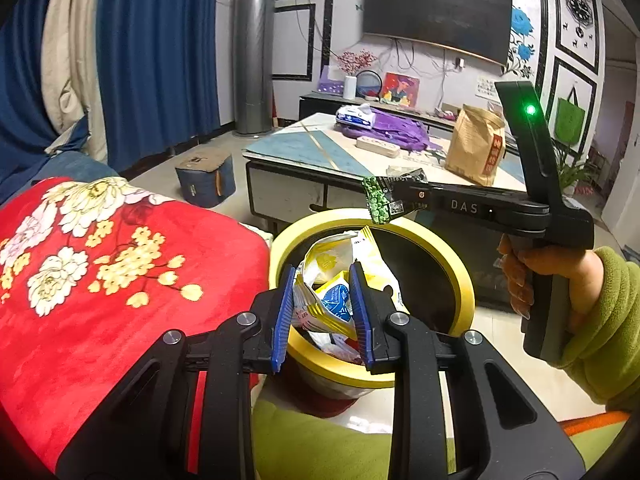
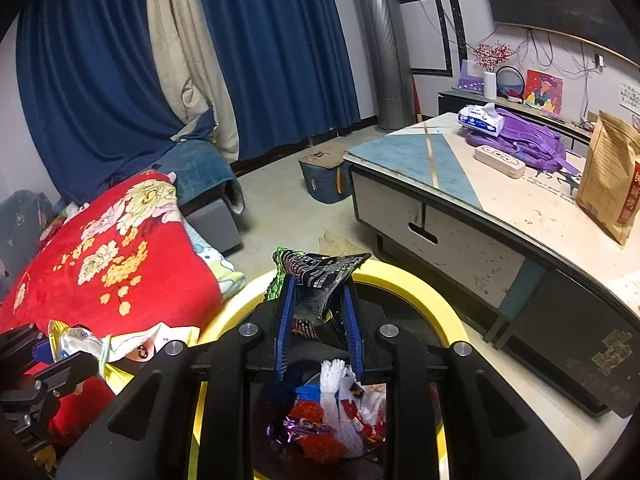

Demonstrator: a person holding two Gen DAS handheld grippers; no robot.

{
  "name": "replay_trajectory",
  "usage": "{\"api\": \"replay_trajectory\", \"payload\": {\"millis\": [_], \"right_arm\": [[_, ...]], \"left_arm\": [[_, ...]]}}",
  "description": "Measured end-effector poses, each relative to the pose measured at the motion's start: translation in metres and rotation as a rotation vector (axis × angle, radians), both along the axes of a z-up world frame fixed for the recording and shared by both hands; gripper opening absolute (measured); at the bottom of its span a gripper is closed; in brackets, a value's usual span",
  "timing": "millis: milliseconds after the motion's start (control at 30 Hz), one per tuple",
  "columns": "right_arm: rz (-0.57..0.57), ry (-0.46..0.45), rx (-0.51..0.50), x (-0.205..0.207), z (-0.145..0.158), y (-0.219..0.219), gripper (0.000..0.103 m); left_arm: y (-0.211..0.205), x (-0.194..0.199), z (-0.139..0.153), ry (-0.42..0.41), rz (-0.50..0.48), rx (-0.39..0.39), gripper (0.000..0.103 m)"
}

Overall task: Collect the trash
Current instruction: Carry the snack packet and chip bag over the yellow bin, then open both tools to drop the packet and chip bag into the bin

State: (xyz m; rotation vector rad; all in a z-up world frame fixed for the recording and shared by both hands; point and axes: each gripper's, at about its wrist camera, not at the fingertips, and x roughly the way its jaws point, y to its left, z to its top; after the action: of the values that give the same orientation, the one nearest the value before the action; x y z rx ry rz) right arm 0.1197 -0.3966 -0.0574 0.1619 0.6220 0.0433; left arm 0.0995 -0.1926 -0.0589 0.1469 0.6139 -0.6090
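The left gripper [image 1: 322, 312] is clamped on a bunch of yellow-and-white wrappers [image 1: 332, 280], held over the mouth of the yellow-rimmed bin [image 1: 460, 276]. The right gripper [image 2: 318, 308] has its jaws pinched on a green-and-black snack wrapper [image 2: 320, 276], hanging above the bin's far rim at about 12 o'clock in the right wrist view. Trash already lies in the bin [image 2: 332, 412]. The main risk is at release: the green wrapper sits near the rim's edge, so it may well glance off and land on the floor beside the coffee table [image 2: 500, 204]. The left bundle, close to the red floral blanket [image 1: 120, 280] at 9 o'clock, could snag on it or spill.
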Motion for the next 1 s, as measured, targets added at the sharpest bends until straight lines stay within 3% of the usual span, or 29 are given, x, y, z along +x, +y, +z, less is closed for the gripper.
{"api": "replay_trajectory", "payload": {"millis": [1000], "right_arm": [[-0.034,0.089,0.026,-0.024,-0.043,-0.027,0.026]], "left_arm": [[-0.037,0.046,-0.023,0.060,-0.004,0.048,0.022]]}}
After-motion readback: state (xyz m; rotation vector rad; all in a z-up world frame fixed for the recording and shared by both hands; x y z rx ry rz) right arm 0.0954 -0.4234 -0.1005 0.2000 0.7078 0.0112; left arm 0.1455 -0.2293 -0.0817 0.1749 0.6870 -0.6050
